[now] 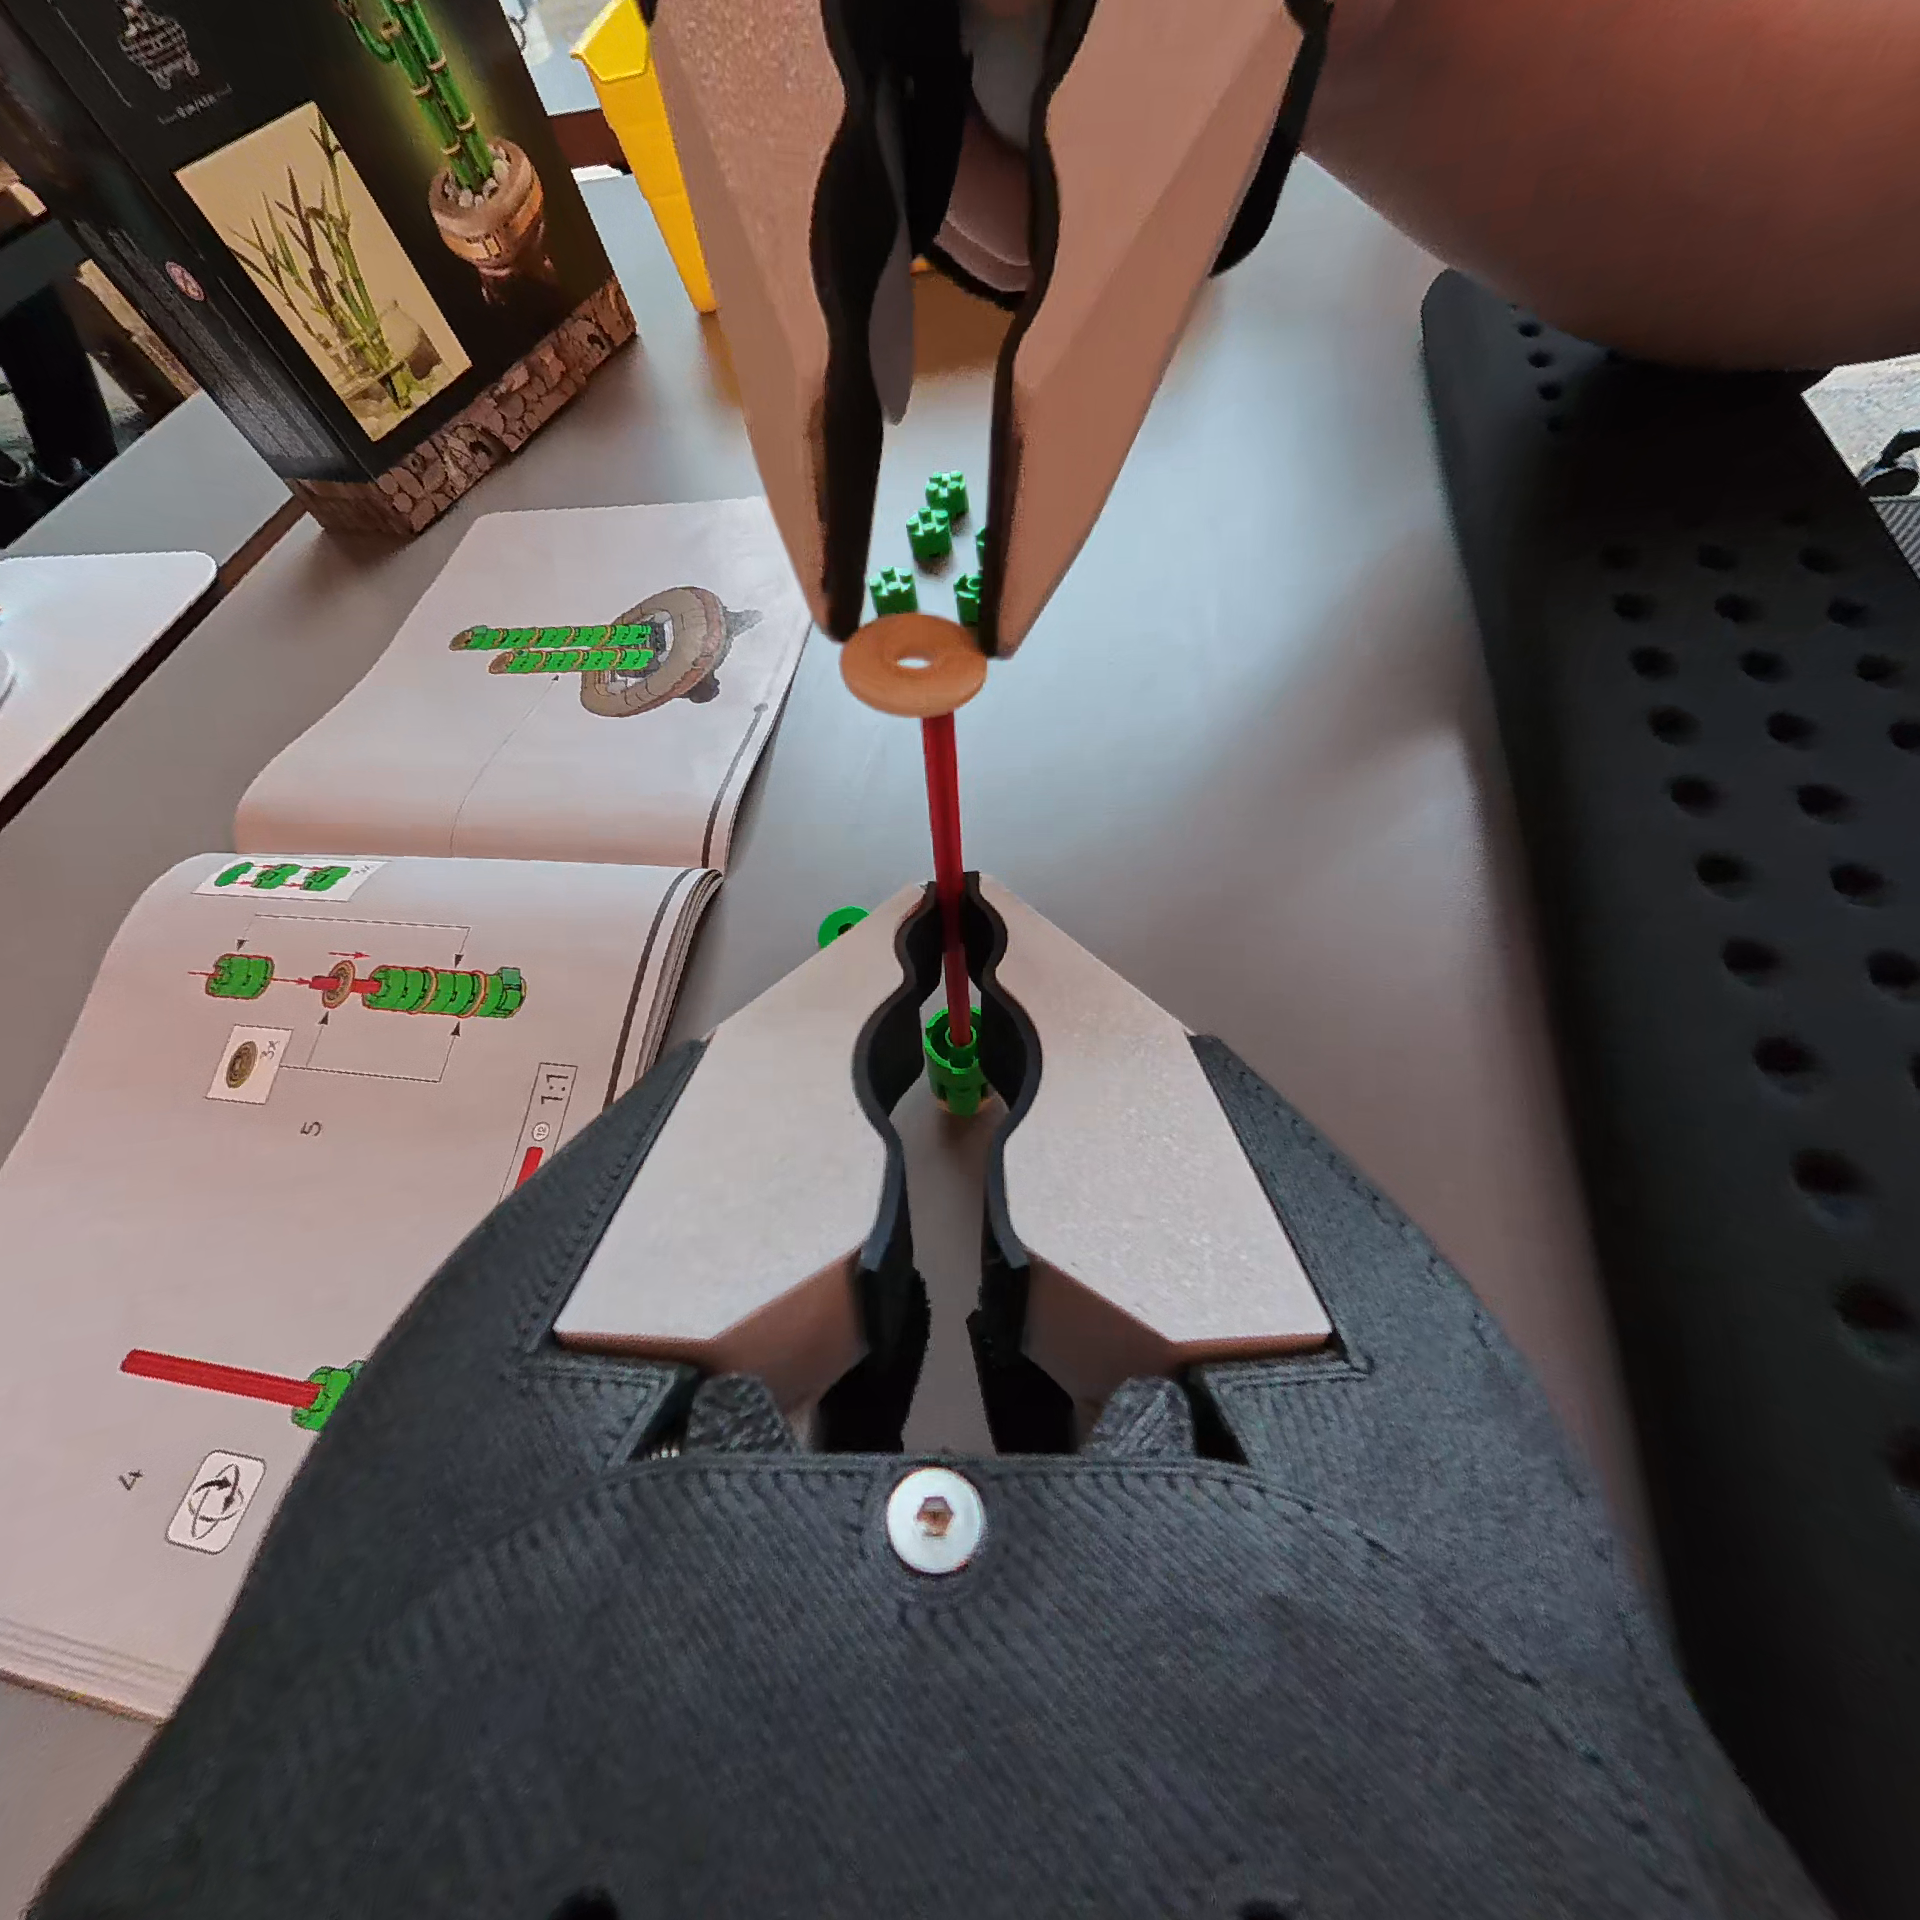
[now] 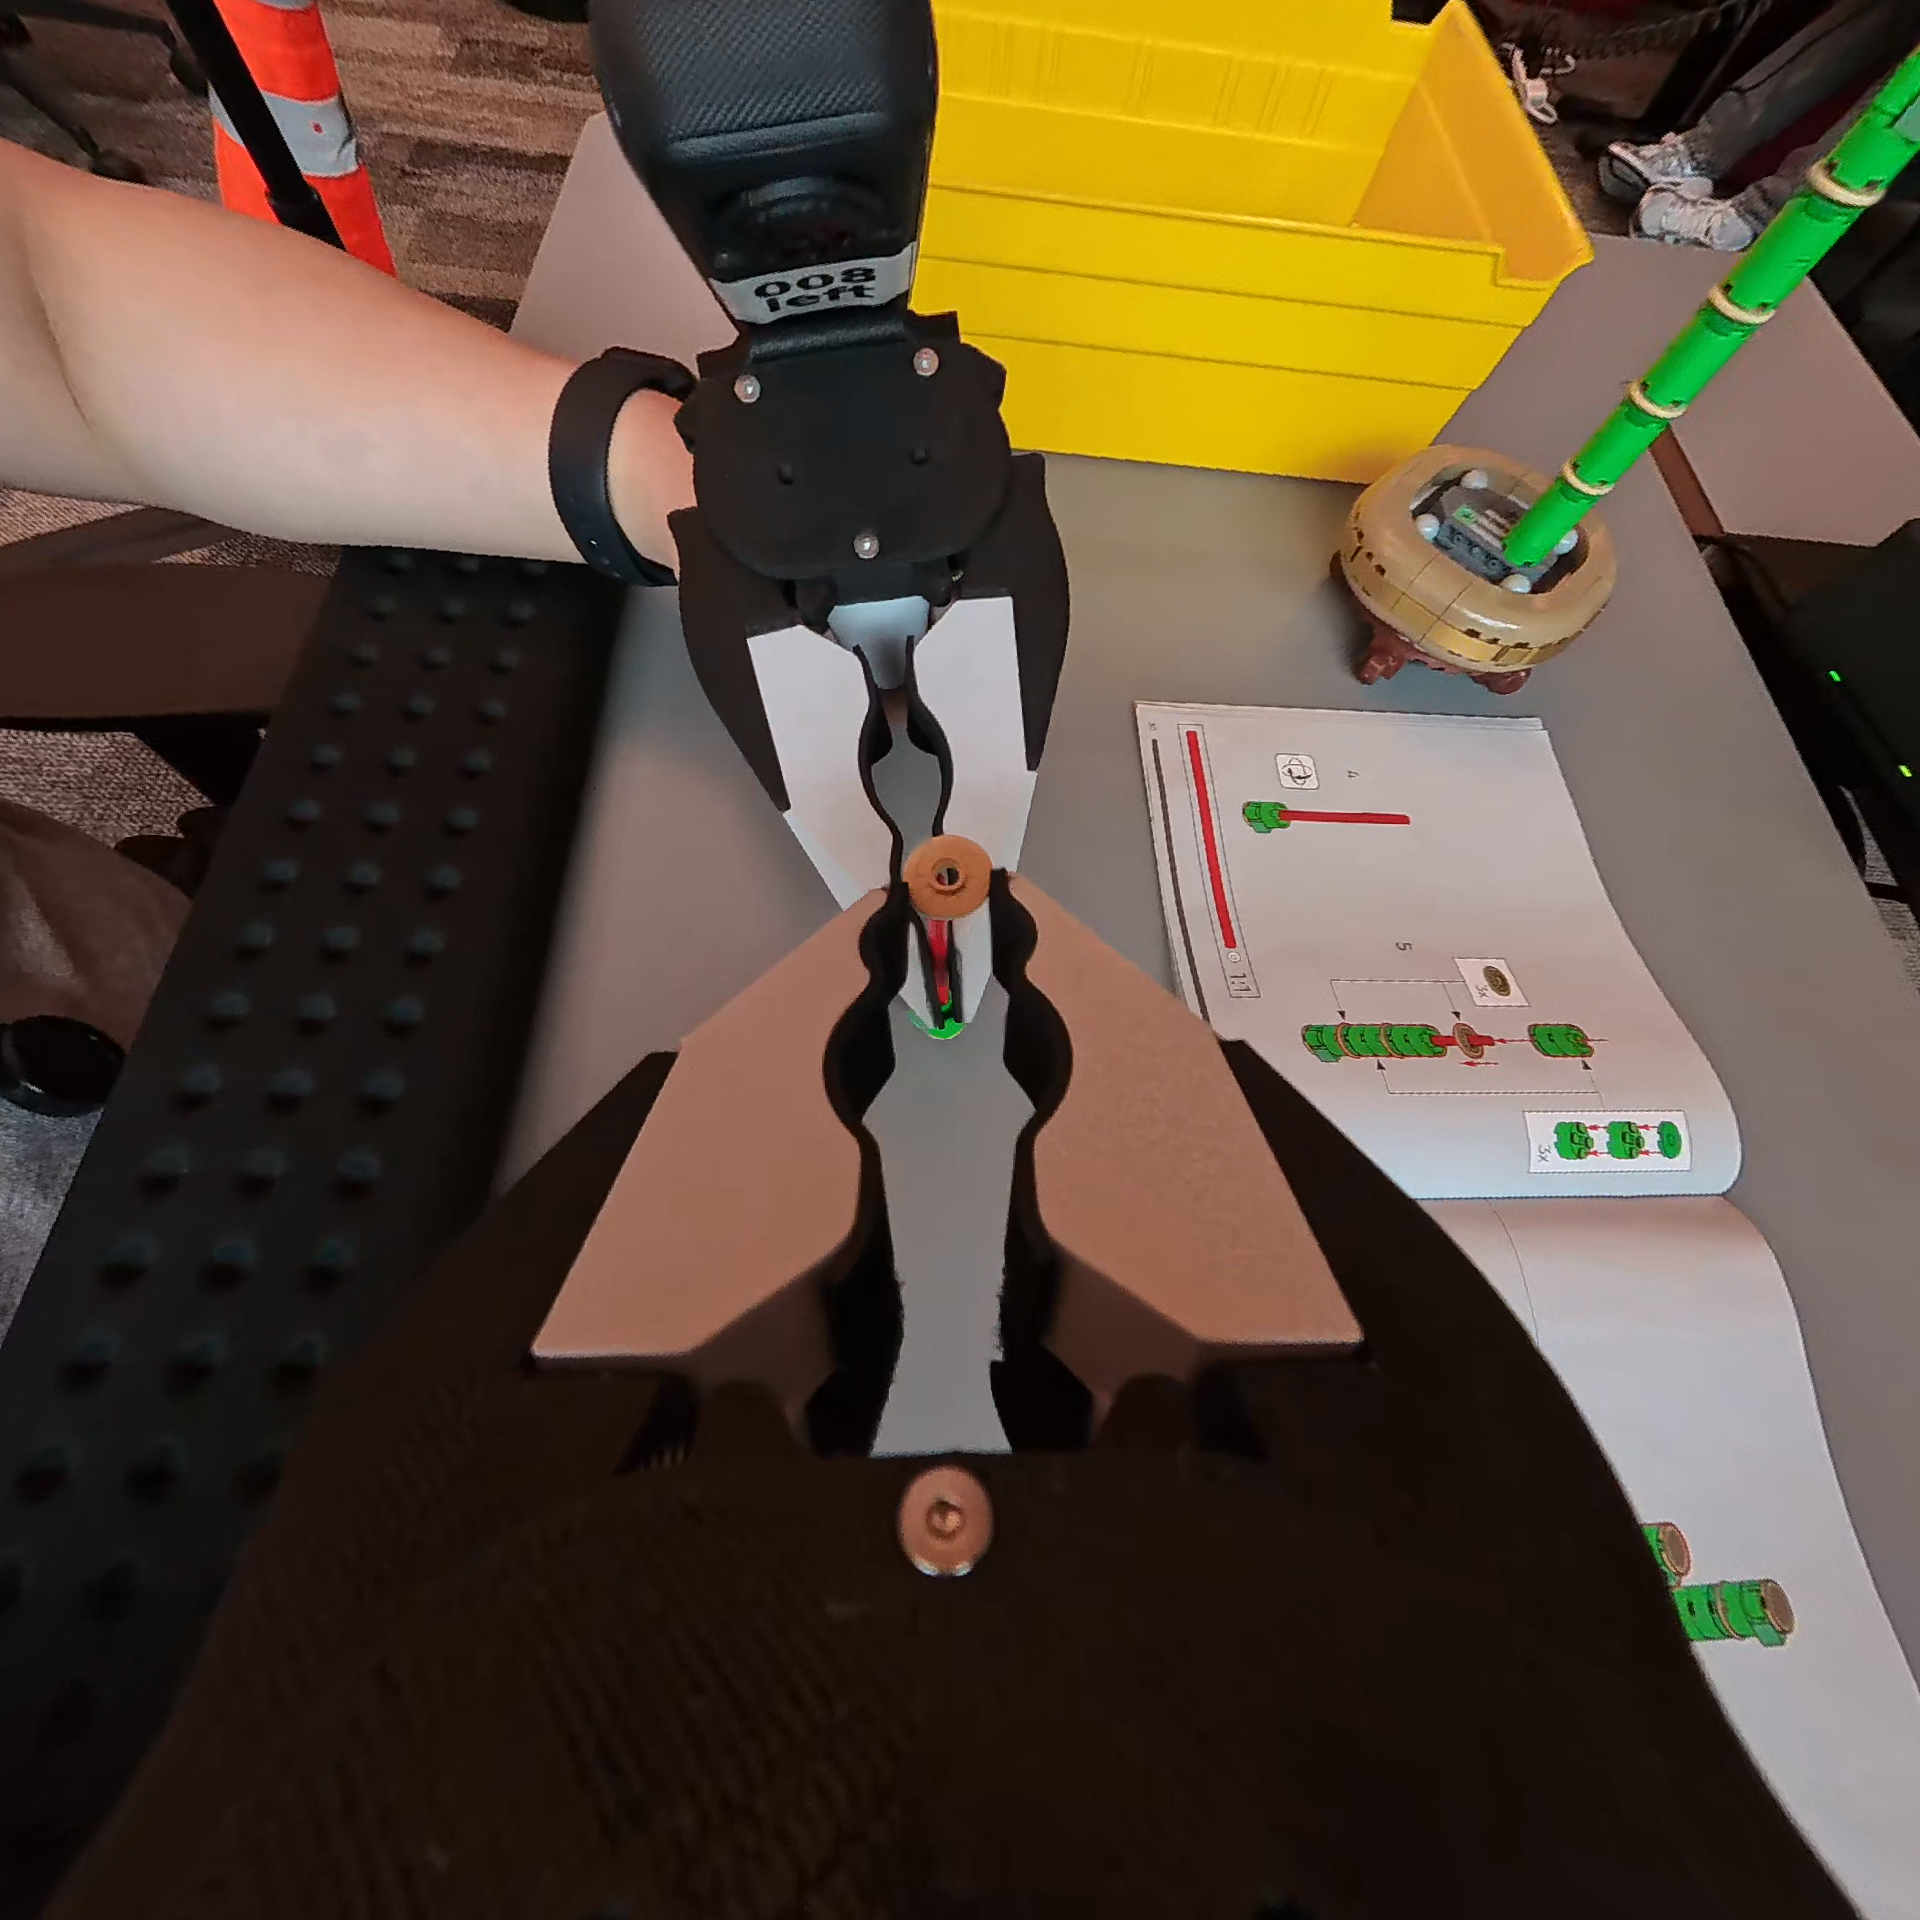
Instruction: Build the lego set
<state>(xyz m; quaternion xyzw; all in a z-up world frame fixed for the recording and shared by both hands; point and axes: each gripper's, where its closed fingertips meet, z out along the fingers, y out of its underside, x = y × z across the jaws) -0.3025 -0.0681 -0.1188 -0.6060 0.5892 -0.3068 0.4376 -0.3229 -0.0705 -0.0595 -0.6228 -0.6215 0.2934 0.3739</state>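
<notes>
My left gripper (image 1: 948, 885) is shut on a red axle (image 1: 943, 790) that has a green round piece (image 1: 954, 1070) at its near end, between the fingers. The right gripper (image 1: 914, 639) comes in from the top of the left wrist view and is shut on a tan round disc (image 1: 914, 665) with a centre hole, held at the axle's far tip. In the right wrist view my right gripper (image 2: 945, 883) pinches the tan disc (image 2: 945, 876) by its edges, with the red axle (image 2: 938, 961) and the left gripper (image 2: 940, 1013) beyond it.
An open instruction booklet (image 1: 343, 1091) lies left of the grippers, also in the right wrist view (image 2: 1434, 935). Loose green pieces (image 1: 930, 540) lie beyond. The set box (image 1: 312, 239), a yellow bin (image 2: 1226, 229), a tan pot with a green stalk (image 2: 1475, 566) and a black perforated chair back (image 1: 1714, 831) surround the table (image 1: 1195, 727). The tips of one gripper are about 6 cm away from the tips of the other.
</notes>
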